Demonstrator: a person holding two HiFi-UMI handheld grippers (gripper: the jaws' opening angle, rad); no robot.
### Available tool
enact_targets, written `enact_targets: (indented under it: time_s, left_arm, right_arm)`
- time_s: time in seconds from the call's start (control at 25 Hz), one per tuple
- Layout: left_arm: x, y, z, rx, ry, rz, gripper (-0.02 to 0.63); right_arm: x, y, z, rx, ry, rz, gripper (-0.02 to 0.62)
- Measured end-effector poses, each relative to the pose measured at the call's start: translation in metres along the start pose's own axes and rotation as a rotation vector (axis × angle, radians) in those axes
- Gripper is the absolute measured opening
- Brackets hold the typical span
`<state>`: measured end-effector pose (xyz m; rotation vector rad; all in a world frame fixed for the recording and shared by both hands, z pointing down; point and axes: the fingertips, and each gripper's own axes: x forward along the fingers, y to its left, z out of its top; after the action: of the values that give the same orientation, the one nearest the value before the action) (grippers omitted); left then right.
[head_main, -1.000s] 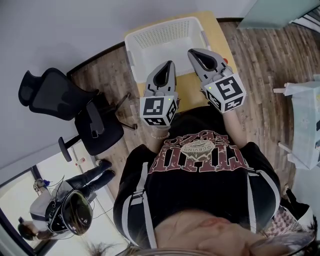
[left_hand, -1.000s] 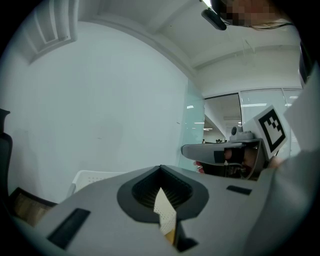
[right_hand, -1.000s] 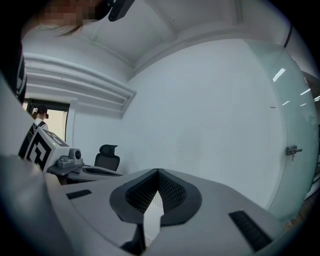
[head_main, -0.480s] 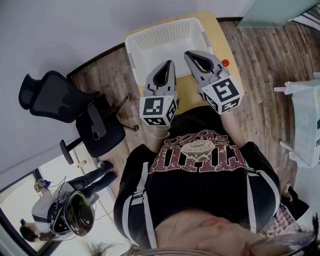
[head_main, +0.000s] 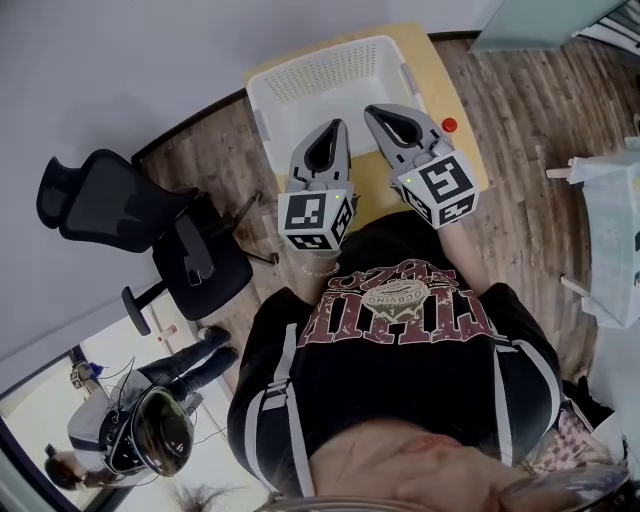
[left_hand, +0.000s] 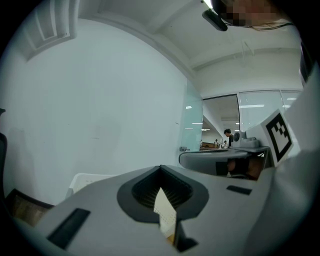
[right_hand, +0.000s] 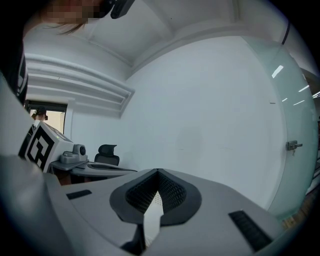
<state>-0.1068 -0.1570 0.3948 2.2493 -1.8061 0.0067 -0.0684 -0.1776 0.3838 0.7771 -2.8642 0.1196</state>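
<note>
Left gripper (head_main: 337, 126), right gripper (head_main: 372, 110): fingers pressed together, nothing between. Both hover side by side over near rim of basket (head_main: 320, 70) on worktop (head_main: 445, 90). Pre-reach stage; any grasp needs fingers spread first.

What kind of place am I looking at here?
Most likely an office room. A black swivel chair stands on a wood-look floor, a glass partition closes one side, and a small table against the wall carries a white basket.
</note>
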Motion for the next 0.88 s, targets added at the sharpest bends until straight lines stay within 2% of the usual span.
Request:
enact_targets:
  time_s: [0.88]
  left_arm:
    - [0.0023, -0.0027, 0.0001, 0.01, 0.008, -0.036, 0.046]
  right_arm:
    - [0.0006, 0.0056, -0.0006, 0.004, 0.003, 0.002, 0.015]
